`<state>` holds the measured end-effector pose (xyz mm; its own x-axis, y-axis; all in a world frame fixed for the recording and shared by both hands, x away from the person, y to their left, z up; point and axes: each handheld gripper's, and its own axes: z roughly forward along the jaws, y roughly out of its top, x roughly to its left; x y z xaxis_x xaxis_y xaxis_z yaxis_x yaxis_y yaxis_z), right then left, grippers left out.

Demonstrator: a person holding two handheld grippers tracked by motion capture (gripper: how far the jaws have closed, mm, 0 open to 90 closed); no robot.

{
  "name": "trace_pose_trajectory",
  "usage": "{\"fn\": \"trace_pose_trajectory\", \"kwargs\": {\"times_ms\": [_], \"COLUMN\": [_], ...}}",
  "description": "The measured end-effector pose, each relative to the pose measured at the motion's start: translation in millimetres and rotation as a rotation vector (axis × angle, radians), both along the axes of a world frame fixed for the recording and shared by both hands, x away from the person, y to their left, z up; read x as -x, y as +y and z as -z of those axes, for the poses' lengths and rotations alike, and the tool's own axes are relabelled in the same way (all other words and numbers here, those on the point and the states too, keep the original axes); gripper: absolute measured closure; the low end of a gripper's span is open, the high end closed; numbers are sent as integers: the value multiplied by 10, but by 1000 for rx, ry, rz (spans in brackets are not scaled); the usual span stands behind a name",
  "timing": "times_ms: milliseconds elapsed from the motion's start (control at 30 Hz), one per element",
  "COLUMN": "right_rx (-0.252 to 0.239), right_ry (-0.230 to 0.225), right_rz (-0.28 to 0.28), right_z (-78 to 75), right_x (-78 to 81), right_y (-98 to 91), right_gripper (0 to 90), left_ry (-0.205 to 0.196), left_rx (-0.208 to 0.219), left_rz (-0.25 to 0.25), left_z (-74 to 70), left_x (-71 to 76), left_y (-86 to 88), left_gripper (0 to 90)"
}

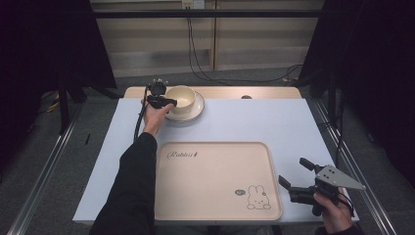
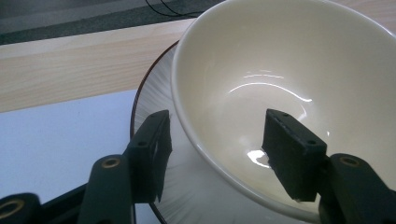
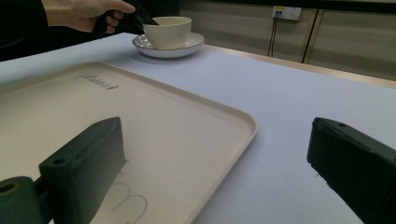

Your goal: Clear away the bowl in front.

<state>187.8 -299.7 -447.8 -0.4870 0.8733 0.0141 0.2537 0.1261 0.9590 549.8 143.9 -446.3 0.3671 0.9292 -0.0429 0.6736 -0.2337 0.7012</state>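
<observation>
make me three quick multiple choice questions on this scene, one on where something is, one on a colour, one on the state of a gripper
1. Where does the bowl stand?
A. on the tray
B. on a plate at the far side of the table
C. on the floor

2. What colour is the tray?
A. beige
B. bright red
C. dark green

3. How is the left gripper placed at the bowl?
A. shut, away from the bowl
B. open, one of its fingers inside the bowl and one outside the rim
C. lying on the tray

Answers:
1. B, the high view shows the bowl on the plate near the far edge.
2. A, the tray is pale beige with a rabbit drawing.
3. B, the left gripper view shows the fingers straddling the bowl wall with a gap on each side.
</observation>
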Motion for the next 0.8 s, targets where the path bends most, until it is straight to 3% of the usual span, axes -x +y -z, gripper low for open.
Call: {"fn": "trace_pose_trajectory", "kwargs": {"times_ms": [67, 167, 367, 433, 467, 600, 667, 767, 800], "right_rx": [-3, -4, 0, 0, -3, -2, 1, -3, -3], "right_ry": [8, 7, 9, 10, 11, 13, 12, 13, 13], "right_rz": [-5, -3, -5, -6, -4, -3, -2, -6, -6], "right_z": [0, 0, 0, 0, 6, 6, 7, 6, 6], "right_x": [3, 3, 3, 3, -1, -1, -1, 0, 0], "right_y": [2, 2, 2, 3, 6, 1, 1, 4, 4], "right_gripper": [37, 37, 37, 37, 37, 37, 37, 37, 37], "left_ry": [9, 19, 56, 72, 83, 89, 103, 109, 112], "left_rx": [19, 6, 63, 63, 68, 66, 87, 83, 63], "left_rz": [6, 12, -13, -12, -35, -35, -38, -34, -25], "left_z": [3, -2, 15, 8, -1, -12, -13, -22, -27], "left_x": [4, 7, 6, 2, 4, 11, 7, 10, 13], "left_y": [-15, -13, 11, 21, 17, 20, 37, 42, 39], "left_gripper": [444, 468, 506, 509, 559, 562, 563, 614, 614]}}
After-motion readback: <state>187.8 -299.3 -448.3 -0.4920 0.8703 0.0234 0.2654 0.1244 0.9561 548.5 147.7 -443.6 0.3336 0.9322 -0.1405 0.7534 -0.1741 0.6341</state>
